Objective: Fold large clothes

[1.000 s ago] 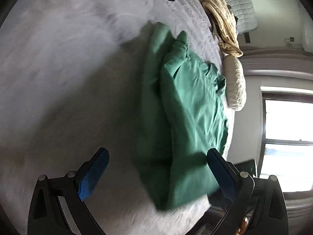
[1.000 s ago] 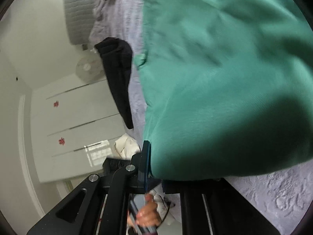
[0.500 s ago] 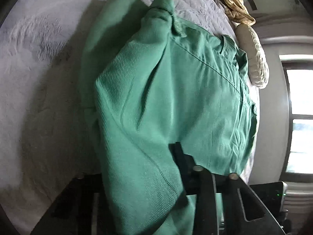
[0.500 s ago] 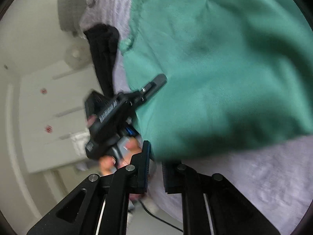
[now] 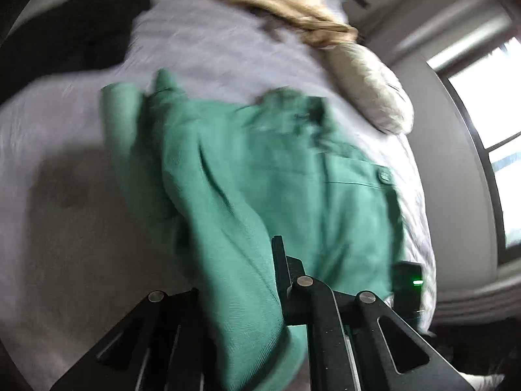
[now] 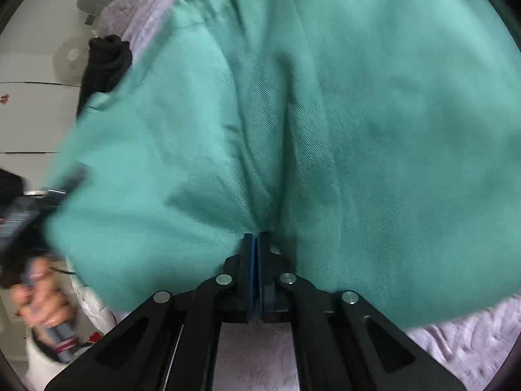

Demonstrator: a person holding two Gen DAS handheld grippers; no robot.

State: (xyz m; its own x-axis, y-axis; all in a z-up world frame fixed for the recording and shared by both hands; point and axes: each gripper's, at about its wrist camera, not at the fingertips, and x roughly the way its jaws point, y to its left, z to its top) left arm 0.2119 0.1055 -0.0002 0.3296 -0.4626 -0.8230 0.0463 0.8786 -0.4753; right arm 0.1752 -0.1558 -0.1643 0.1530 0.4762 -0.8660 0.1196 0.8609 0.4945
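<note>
A large green garment (image 5: 260, 179) lies partly folded on a pale lilac bedspread (image 5: 65, 244). My left gripper (image 5: 257, 280) is shut on its near edge, and the cloth bunches between the fingers and drapes over the left one. In the right wrist view the green garment (image 6: 325, 114) fills most of the frame. My right gripper (image 6: 255, 238) is shut on a pinch of it, with creases fanning out from the blue pads (image 6: 250, 260). The bedspread (image 6: 472, 352) shows below.
A cream pillow (image 5: 371, 88) and a tan striped cloth (image 5: 286, 9) lie at the far end of the bed. A dark garment (image 6: 104, 62) hangs off the bed's edge. A window (image 5: 488, 130) is at the right. The person's other hand (image 6: 42, 306) shows at the left.
My left gripper went from open above the bed to shut on the garment's edge. My right gripper, holding the garment, has turned and the cloth now spreads across its whole view.
</note>
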